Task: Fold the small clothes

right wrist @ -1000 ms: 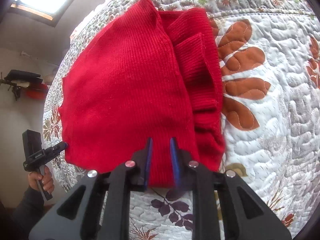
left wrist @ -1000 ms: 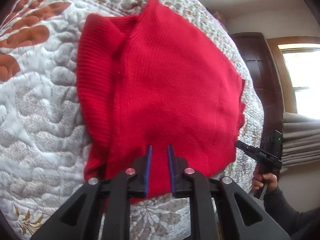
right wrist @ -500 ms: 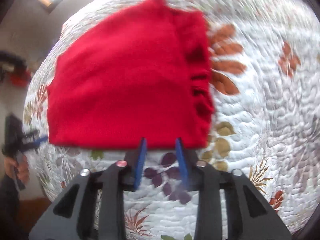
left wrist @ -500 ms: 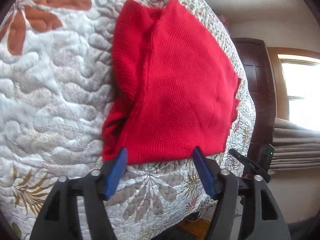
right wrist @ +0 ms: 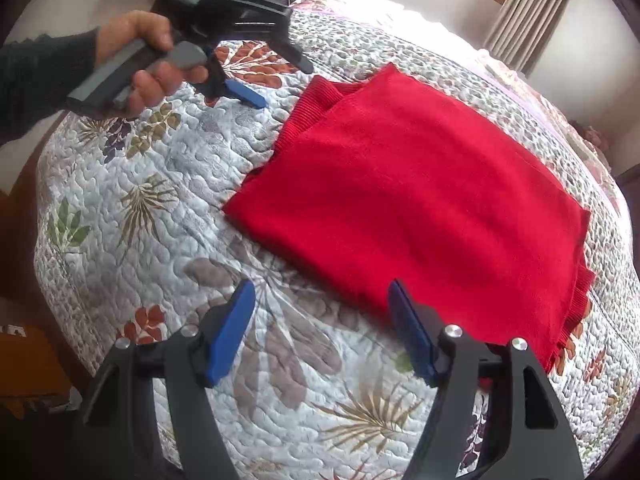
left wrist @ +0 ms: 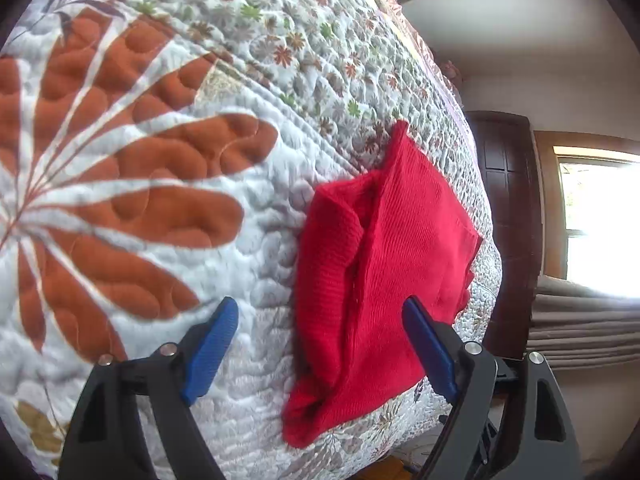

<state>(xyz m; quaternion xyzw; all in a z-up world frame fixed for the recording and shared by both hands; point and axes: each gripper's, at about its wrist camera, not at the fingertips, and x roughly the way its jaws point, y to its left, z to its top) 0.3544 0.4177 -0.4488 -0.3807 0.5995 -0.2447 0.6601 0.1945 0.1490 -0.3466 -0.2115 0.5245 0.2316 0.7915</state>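
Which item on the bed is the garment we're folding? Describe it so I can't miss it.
Start from the white quilt with leaf and flower prints that covers the bed. On it lies a red knit garment, folded into a rough rectangle, with a ribbed band at one end. It is the only plain, solid-coloured thing on the patterned quilt, and neither gripper is holding it.

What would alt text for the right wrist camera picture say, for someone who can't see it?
A folded red knit garment lies flat on a floral quilted bedspread. The right gripper hangs open above its near edge, holding nothing. At upper left, a hand holds the left gripper, also open.
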